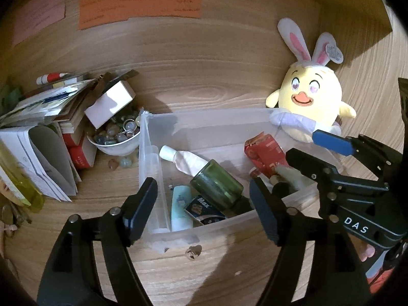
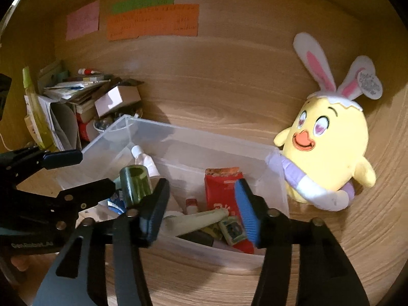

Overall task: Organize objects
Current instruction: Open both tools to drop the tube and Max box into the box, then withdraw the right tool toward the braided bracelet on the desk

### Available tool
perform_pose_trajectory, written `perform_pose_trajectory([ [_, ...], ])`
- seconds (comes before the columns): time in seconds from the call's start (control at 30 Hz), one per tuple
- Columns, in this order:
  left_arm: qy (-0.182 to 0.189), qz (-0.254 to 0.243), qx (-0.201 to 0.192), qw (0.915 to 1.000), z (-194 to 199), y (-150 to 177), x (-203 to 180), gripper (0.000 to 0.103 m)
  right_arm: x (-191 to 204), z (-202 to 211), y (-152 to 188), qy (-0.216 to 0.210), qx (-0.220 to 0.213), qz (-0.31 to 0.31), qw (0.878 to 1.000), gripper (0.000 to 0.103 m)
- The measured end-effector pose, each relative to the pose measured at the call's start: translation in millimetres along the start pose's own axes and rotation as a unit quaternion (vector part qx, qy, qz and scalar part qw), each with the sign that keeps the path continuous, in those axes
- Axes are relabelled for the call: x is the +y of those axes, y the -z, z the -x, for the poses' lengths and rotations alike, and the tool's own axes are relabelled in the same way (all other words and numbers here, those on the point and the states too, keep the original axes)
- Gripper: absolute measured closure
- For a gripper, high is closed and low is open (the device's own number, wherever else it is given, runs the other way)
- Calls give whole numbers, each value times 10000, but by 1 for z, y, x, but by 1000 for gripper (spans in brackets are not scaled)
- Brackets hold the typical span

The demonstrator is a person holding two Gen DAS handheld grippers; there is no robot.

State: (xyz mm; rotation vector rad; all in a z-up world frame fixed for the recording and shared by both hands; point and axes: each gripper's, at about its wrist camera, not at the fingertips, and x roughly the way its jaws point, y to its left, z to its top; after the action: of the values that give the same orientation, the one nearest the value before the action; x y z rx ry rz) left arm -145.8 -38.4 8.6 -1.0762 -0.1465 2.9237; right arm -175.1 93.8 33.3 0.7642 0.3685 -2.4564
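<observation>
We had both grippers poised over the near edge of the clear plastic bin (image 1: 204, 117), which sat at the centre of both views on the wooden surface (image 1: 204, 76). Our left gripper (image 1: 204, 204) stood with its jaws well apart and nothing between the pads; below the gap, inside the bin, lay the green bottle (image 1: 216, 185), its long axis slanting from the upper left toward the lower right of the left wrist view. Our right gripper (image 2: 201, 204) was about half open and empty as well. Under its gap, at the lower middle of the right wrist view, lay a pale tube (image 2: 196, 220), long axis running left to right, beside a red packet (image 2: 221, 191).

We judged the sorting partly done. The bowl of stones (image 1: 114, 137) and the paper pile (image 1: 46, 127) sat in the left of the frame, so the left hand was nearer to them.
</observation>
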Motion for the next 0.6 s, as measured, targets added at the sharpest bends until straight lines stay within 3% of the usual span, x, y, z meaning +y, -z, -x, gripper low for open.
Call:
perform_pose_trajectory([
  [0.17,17,104,-126,9999,13,-1,4,20,-3,11,-1,-121,-56,-106,9999,41],
  [0.3,-33,112,-220,9997,26,-1,5,9,-3,23,3,-233,-83,-111,9996,34],
  [0.37,-41,86,-261,9996,32,1,4,9,-2,30,7,-284,-95,-110,9995,26],
  [0.6,-65,14,-171,9998,47,12,5,8,4,53,23,-507,-91,-68,9986,21],
])
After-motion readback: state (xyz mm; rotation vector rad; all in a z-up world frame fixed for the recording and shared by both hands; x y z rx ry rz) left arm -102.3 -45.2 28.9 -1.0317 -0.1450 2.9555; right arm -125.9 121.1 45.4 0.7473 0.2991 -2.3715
